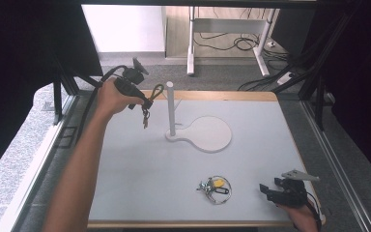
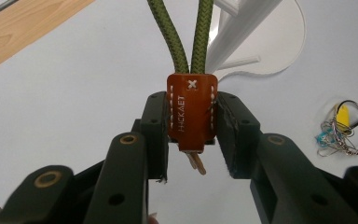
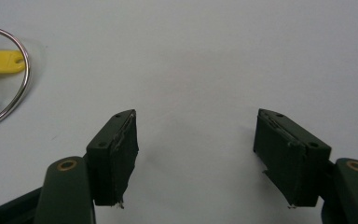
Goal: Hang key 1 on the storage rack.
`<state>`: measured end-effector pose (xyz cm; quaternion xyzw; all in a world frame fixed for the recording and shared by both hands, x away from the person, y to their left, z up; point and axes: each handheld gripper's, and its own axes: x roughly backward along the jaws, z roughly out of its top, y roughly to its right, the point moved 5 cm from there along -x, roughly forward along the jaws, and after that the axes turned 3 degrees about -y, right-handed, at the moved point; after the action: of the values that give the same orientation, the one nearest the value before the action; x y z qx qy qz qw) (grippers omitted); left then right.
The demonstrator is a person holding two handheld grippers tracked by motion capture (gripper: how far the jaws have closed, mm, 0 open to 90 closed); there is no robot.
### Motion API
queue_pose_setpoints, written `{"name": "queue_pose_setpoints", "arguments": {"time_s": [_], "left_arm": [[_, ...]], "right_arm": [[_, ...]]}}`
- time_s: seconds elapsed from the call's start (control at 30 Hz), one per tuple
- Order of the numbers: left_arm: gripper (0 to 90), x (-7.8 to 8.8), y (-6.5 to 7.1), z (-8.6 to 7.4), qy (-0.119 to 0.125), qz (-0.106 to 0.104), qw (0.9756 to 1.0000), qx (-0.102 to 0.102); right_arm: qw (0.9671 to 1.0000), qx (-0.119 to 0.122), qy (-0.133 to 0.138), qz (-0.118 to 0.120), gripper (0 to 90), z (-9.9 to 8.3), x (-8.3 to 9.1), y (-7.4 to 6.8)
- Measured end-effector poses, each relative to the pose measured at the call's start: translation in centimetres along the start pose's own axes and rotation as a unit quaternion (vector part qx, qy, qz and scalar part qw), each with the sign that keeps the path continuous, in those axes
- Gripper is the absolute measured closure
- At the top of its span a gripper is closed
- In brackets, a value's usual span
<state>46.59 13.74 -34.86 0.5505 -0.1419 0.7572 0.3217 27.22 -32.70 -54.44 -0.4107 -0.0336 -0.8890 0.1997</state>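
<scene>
While the right gripper [image 1: 270, 191] rests near the tabletop's [image 1: 251, 159] near right corner with jaws spread wide and empty, a wire key ring [image 1: 214, 187] lies just to its left. Farther off, near the far left corner, the raised left gripper [image 1: 146, 103] clamps the brown leather tag [image 2: 191, 109] of a green cord loop [image 1: 156, 91] beside the white post stand [image 1: 170, 108].

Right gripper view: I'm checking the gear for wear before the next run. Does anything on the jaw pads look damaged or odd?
Yes. On the right gripper, which is open over the bare table, the pads look worn: the black lining is frayed along its edges and ragged at the lower corners. Nothing else stands out.
</scene>
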Motion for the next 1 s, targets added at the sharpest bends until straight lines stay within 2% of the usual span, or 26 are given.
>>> {"name": "queue_pose_setpoints", "arguments": {"time_s": [0.27, 0.5, 0.73, 1.0], "left_arm": [[66.1, -0.7, 0.3, 0.2, -0.008, -0.004, 1.0000, -0.003], [66.2, -1.3, 0.3, 0.1, -0.010, -0.028, 0.9994, -0.016], [66.1, -2.0, 0.3, -0.1, -0.018, -0.029, 0.9991, -0.023], [63.2, -2.9, 0.4, -0.5, -0.018, -0.024, 0.9994, -0.019]], "right_arm": [[1.0000, 0.000, -0.001, -0.001, 30.4, 0.0, 0.0, 0.0], [1.0000, 0.002, -0.001, -0.001, 30.5, 0.0, 0.0, 0.0], [1.0000, 0.002, -0.001, -0.002, 30.4, 0.0, 0.0, 0.0], [1.0000, 0.003, -0.001, -0.002, 30.4, 0.0, 0.0, 0.0]]}}
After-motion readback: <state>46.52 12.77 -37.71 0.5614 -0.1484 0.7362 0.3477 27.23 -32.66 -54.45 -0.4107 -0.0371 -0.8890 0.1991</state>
